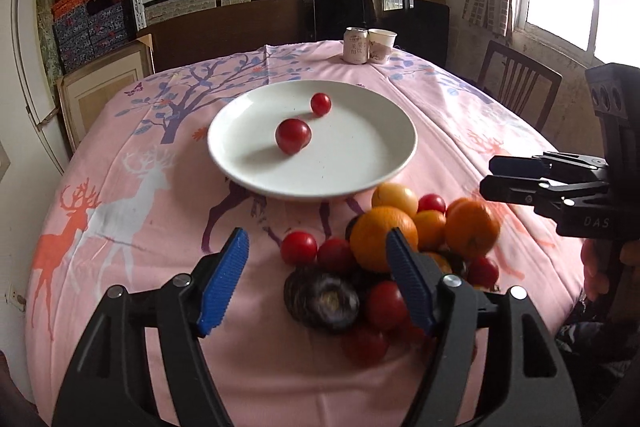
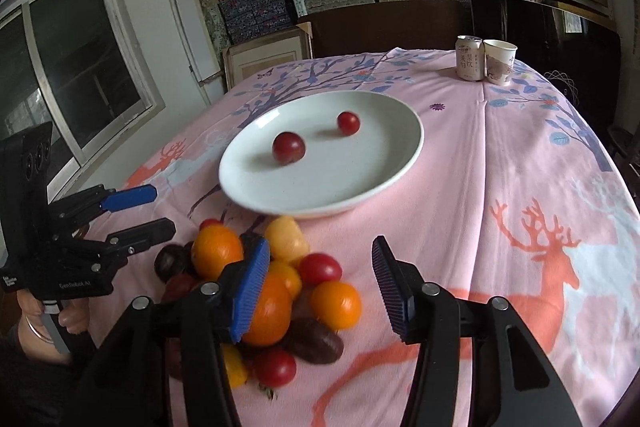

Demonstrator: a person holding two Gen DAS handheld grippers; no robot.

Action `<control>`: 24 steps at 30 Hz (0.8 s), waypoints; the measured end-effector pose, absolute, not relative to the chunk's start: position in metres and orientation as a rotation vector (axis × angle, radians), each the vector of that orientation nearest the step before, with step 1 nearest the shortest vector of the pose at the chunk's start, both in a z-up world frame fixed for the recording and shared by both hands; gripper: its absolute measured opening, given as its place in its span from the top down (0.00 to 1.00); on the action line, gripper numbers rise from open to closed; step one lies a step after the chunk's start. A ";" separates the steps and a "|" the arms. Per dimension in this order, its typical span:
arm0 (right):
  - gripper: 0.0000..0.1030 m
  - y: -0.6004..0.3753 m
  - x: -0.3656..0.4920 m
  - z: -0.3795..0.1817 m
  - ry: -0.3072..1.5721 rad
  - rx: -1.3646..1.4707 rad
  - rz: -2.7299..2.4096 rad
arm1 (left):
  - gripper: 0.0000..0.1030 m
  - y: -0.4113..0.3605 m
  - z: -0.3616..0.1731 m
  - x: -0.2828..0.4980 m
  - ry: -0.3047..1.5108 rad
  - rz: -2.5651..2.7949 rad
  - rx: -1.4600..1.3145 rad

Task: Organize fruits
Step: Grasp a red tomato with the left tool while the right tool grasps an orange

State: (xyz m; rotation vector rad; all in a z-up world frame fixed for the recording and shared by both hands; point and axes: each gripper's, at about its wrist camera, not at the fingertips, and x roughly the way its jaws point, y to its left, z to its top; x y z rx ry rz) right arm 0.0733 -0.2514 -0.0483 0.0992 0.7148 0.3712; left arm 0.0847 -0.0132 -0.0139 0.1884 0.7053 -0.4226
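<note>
With both the left gripper [image 1: 316,283] and right gripper [image 2: 320,291] open and empty, we should grasp single fruits from the near-edge pile [image 1: 384,247] gently for the white round ceramic plate [image 1: 360,179].

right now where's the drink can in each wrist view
Left wrist view: the drink can stands at the far table edge, upper centre, just left of the paper cup.
Right wrist view: the drink can is upper right, again left of the paper cup.
Shared landmark: the white plate in front of it.
</note>
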 end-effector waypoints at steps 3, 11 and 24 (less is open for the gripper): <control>0.40 -0.239 0.055 -0.048 0.656 0.043 0.356 | 0.33 -0.005 -0.023 0.061 0.721 -0.419 0.194; 0.40 -0.213 0.048 -0.048 0.679 -0.005 0.405 | 0.33 -0.004 -0.033 0.021 0.733 -0.461 0.208; 0.60 -0.242 0.023 -0.036 0.645 0.090 0.364 | 0.44 -0.058 -0.056 0.001 0.774 -0.622 0.317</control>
